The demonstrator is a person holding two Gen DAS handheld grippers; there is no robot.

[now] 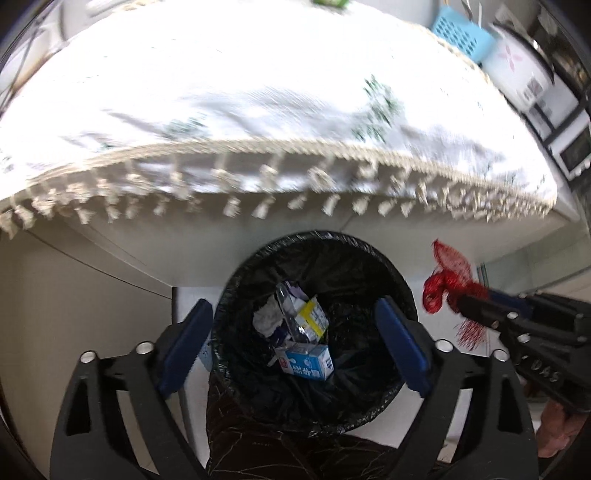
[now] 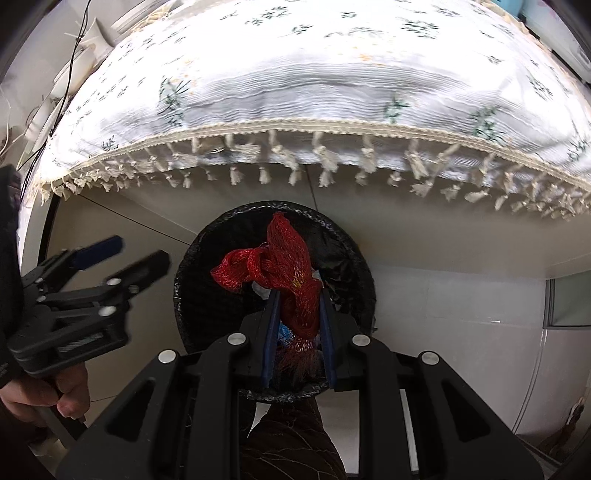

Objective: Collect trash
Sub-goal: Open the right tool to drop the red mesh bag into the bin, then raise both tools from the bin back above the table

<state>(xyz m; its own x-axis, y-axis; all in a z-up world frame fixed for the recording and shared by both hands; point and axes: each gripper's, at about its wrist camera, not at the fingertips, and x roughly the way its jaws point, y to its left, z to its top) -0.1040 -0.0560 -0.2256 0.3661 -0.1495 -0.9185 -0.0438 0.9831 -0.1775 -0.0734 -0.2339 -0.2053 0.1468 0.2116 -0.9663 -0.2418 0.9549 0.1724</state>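
A black-lined trash bin (image 1: 369, 413) stands on the floor below the table edge; it also shows in the right wrist view (image 2: 207, 266). Inside lie a blue milk carton (image 1: 306, 363), a yellow-labelled carton (image 1: 314, 317) and crumpled white paper (image 1: 267, 317). My left gripper (image 1: 295, 349) is open and empty above the bin; it shows at the left of the right wrist view (image 2: 135, 258). My right gripper (image 2: 297, 317) is shut on a red mesh net bag (image 2: 280, 266) and holds it over the bin. In the left wrist view the net (image 1: 443, 280) hangs beside the bin's right rim.
A table with a white flowered, tasselled cloth (image 2: 314, 81) overhangs just behind the bin. A blue basket (image 1: 458, 31) and a white cooker (image 1: 517, 66) stand at the far right. A dark patterned cloth (image 2: 291, 439) lies below the bin's near side.
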